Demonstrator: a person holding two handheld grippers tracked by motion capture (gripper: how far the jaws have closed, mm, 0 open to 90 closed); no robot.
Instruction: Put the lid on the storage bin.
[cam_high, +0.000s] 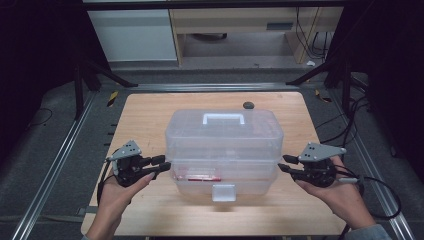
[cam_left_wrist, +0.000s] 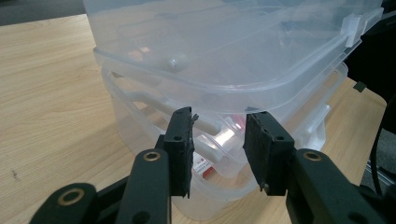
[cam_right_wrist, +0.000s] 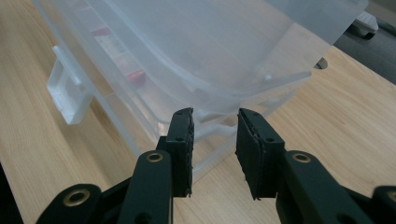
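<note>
With both tongs narrowly parted at the clear box's (cam_high: 224, 150) lid rim, lift its ends evenly.

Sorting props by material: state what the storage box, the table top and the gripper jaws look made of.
Storage box: seemingly translucent plastic, glossy; contents show blurred through its walls, and its handle is whiter.
Table top: wood or wood-look laminate, matt; pale grain lines run along it.
Left gripper and right gripper jaws: black and matt, probably plastic or coated metal, with brass-coloured rings at the pivots.
</note>
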